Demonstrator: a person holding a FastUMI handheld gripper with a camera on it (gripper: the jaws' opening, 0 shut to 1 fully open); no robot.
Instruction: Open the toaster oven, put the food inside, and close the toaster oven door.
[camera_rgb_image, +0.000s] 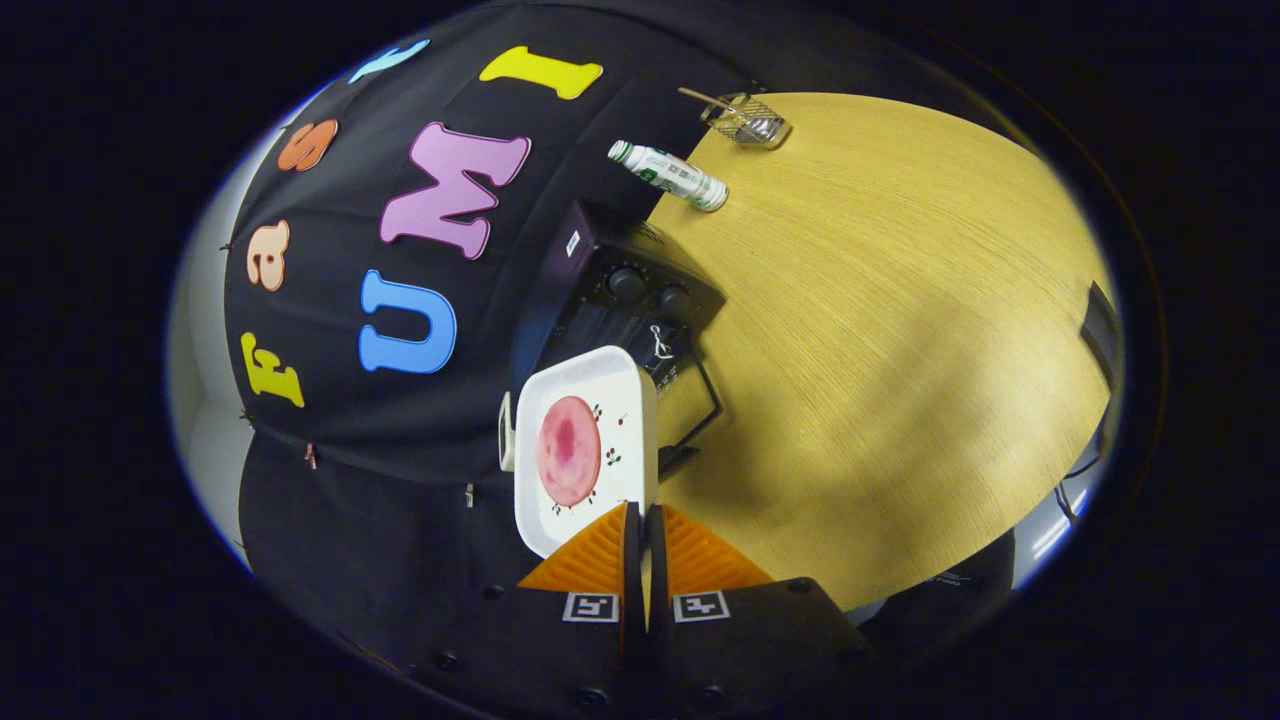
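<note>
Holding a pink food slice (568, 450) at frame centre, the white plate (585, 390) is pinched by its edge in nearly closed tongs (643, 530), before the toaster oven (630, 300)

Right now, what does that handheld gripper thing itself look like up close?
The gripper has two wedge-shaped fingers with finely ribbed faces, tapering to narrow tips that sit nearly together. Behind them is a dark, blocky body with angled faces and small round screw heads. On each side, just behind the fingers, sits a square black-and-white marker tag. I can't make out any cable, hand or sleeve.
</note>
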